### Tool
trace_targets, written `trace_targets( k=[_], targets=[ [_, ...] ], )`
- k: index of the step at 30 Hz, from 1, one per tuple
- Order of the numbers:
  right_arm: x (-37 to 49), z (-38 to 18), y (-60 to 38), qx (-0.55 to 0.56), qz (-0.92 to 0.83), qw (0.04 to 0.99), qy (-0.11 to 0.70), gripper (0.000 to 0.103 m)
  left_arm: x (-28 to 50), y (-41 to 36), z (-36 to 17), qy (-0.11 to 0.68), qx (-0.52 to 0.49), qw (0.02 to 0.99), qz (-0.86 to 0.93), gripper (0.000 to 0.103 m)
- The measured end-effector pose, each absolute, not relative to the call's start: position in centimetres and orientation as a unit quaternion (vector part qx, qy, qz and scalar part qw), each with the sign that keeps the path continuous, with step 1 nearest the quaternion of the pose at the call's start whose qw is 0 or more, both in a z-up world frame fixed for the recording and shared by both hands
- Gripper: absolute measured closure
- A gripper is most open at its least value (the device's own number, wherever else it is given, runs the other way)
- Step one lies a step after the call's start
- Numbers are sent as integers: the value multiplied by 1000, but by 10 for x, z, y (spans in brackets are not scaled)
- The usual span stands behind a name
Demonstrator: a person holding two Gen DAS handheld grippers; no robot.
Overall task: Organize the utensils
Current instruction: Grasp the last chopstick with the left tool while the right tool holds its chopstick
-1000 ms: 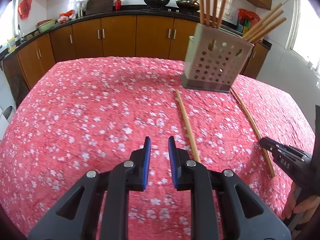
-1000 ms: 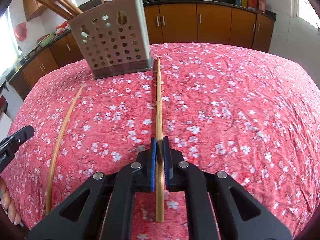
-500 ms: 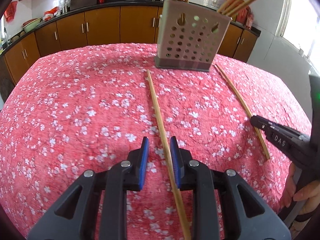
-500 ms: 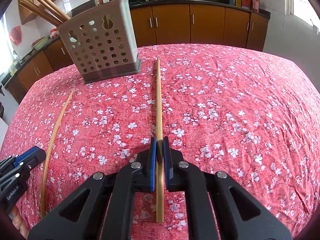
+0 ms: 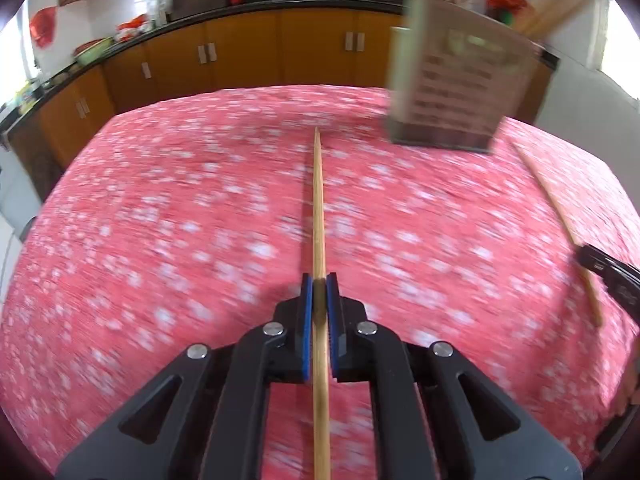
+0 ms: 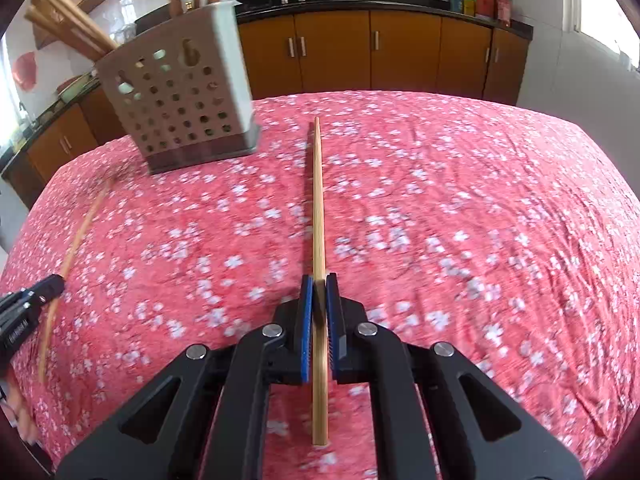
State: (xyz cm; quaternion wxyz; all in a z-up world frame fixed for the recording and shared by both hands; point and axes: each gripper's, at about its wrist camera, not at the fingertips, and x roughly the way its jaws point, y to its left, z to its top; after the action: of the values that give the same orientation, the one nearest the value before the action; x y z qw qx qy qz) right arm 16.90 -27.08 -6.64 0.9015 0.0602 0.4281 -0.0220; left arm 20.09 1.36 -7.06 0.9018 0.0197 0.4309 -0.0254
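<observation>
Each of my grippers pinches one wooden chopstick over a red flowered tablecloth. In the left wrist view my left gripper (image 5: 319, 280) is shut on a chopstick (image 5: 318, 204) that points away toward the far table edge. My right gripper (image 6: 319, 280) is likewise shut on the other chopstick (image 6: 318, 200). A beige perforated utensil holder (image 6: 180, 84) with several chopsticks standing in it sits at the far side, blurred in the left wrist view as holder (image 5: 460, 84). The right gripper's tip (image 5: 600, 268) and its chopstick (image 5: 556, 208) show at the left view's right edge.
The tablecloth (image 6: 480, 220) covers the whole table, which drops off at its rounded edges. Brown kitchen cabinets (image 6: 360, 52) under a black counter with pans run behind it. The left gripper's tip (image 6: 28, 304) shows at the right view's left edge.
My left gripper swung over the left chopstick, came down around it and shut on it. The right gripper kept its grip on its chopstick and hardly moved.
</observation>
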Motion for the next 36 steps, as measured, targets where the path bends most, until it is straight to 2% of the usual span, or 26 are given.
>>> trace_targets(
  k=[10, 36],
  targets=[
    [186, -68, -300, 71, -43, 900, 427, 95, 230, 58, -70, 426, 3, 905, 4, 90],
    [185, -69, -303, 78, -41, 900, 428, 95, 231, 55, -71, 428, 0, 904, 5, 90]
  ],
)
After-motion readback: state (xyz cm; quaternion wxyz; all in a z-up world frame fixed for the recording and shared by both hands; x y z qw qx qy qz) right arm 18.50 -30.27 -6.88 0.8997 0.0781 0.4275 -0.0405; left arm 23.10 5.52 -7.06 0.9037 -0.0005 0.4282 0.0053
